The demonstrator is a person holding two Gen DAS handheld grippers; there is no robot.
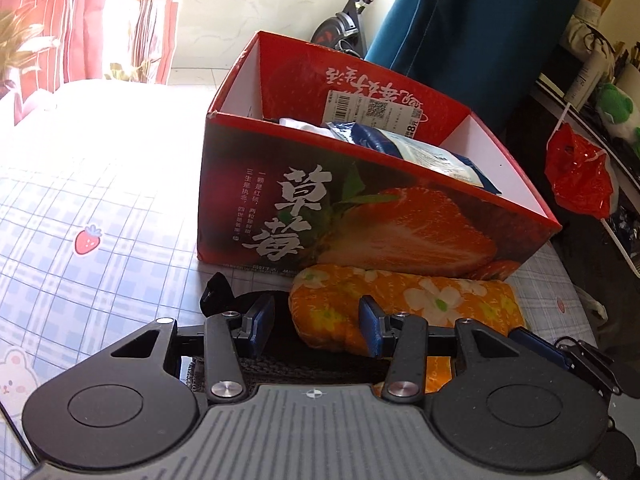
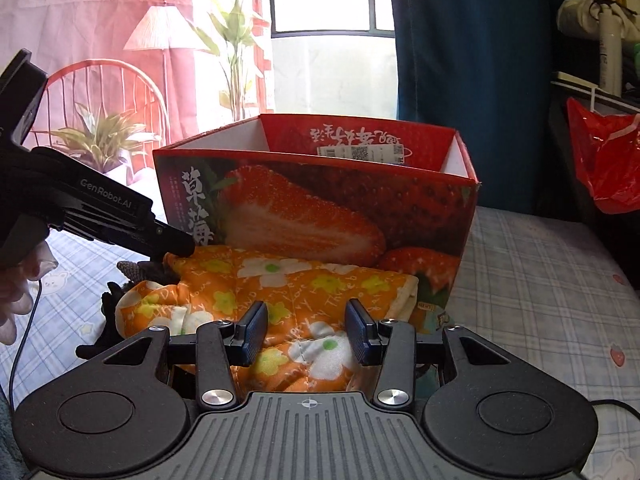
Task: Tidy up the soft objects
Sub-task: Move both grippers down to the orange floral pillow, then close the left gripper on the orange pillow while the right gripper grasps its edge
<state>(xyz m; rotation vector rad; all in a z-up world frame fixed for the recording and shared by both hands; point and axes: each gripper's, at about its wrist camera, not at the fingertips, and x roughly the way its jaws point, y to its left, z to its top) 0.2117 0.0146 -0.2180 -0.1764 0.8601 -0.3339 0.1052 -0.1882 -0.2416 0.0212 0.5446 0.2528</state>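
Note:
An orange flowered padded cloth point(image 1: 404, 304) point(image 2: 296, 300) lies on the bed against the front of a red strawberry box point(image 1: 360, 208) point(image 2: 320, 208). The box is open on top and holds a blue-and-white packet point(image 1: 412, 152) and something white. A black knitted item point(image 1: 248, 308) point(image 2: 132, 276) lies under the cloth's left end. My left gripper point(image 1: 316, 326) is open, its jaws on either side of the cloth's left end. It also shows in the right wrist view point(image 2: 176, 244). My right gripper point(image 2: 306, 334) is open just above the cloth's middle.
The bed has a blue plaid sheet point(image 1: 100, 208) point(image 2: 540, 280) with strawberry prints. A dark blue curtain point(image 2: 472, 60) hangs behind the box. A red plastic bag point(image 1: 580, 176) point(image 2: 608, 164) hangs at a dark shelf on the right. A cable point(image 2: 24, 336) runs at the left.

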